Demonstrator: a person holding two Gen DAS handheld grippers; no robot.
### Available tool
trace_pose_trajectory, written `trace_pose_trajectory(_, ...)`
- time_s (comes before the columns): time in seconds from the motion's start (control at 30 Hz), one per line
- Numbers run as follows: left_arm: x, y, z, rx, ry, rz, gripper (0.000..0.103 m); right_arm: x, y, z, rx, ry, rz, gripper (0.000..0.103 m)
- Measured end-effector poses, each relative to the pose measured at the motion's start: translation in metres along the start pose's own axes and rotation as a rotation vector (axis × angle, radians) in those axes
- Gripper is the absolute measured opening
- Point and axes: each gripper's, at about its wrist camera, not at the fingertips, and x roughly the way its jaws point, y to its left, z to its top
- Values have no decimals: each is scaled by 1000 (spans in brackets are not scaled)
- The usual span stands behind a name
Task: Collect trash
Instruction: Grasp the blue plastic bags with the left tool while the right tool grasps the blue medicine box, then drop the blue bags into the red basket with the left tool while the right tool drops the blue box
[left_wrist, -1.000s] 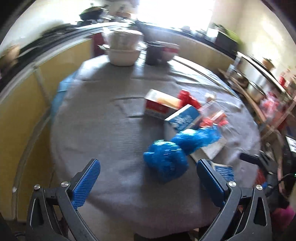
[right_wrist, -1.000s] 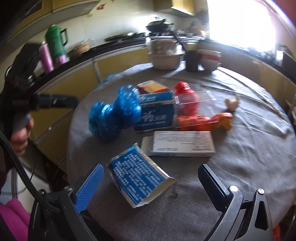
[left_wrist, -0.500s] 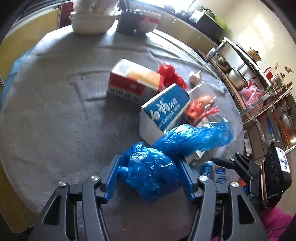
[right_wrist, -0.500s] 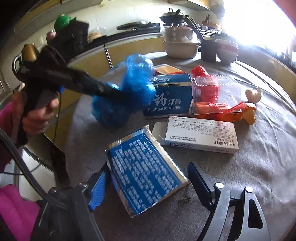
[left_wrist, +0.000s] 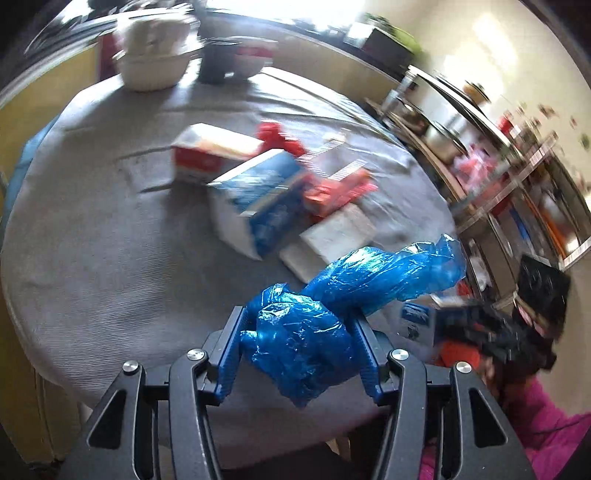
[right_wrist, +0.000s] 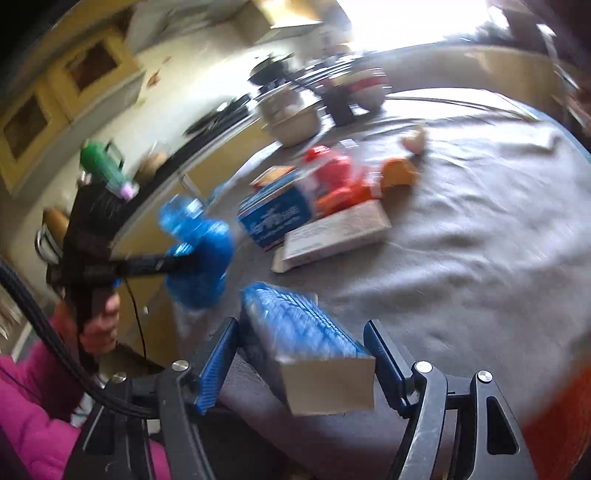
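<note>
My left gripper (left_wrist: 301, 341) is shut on a crumpled blue plastic bag (left_wrist: 314, 332) and holds it above the near edge of the round grey table (left_wrist: 92, 240); the bag also shows in the right wrist view (right_wrist: 199, 251). My right gripper (right_wrist: 301, 354) is shut on a flattened blue carton (right_wrist: 306, 343), lifted off the table. A blue toothpaste box (left_wrist: 258, 199), a red and yellow box (left_wrist: 210, 151), a white box (left_wrist: 332, 236) and red wrappers (left_wrist: 332, 192) lie mid-table.
White bowls (left_wrist: 151, 62) and a dark cup (left_wrist: 218, 62) stand at the table's far edge. A metal shelf rack (left_wrist: 498, 166) with pots is on the right. Yellow cabinets (right_wrist: 166, 192) and a green thermos (right_wrist: 99, 162) are behind the table.
My left gripper has lifted the blue bag off the table. My right gripper has shut on the blue carton and raised and tilted it.
</note>
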Motion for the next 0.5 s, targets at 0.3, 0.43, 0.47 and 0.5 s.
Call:
trace_pose_trajectory(0.3, 38, -118, 14, 261, 88, -123, 56, -90, -85, -31, 295, -138, -111, 72)
trace_pose_trajectory(0.43, 65, -171, 15, 367, 147, -174, 56, -138, -125, -52, 410, -210, -211, 72)
trace_pose_trajectory(0.47, 73, -186, 13, 397, 162, -190, 56, -151, -135, -59, 438, -223, -240, 72)
trace_pose_trajectory(0.5, 80, -201, 12, 427, 175, -202, 57, -163, -144, -68, 468, -234, -262, 72)
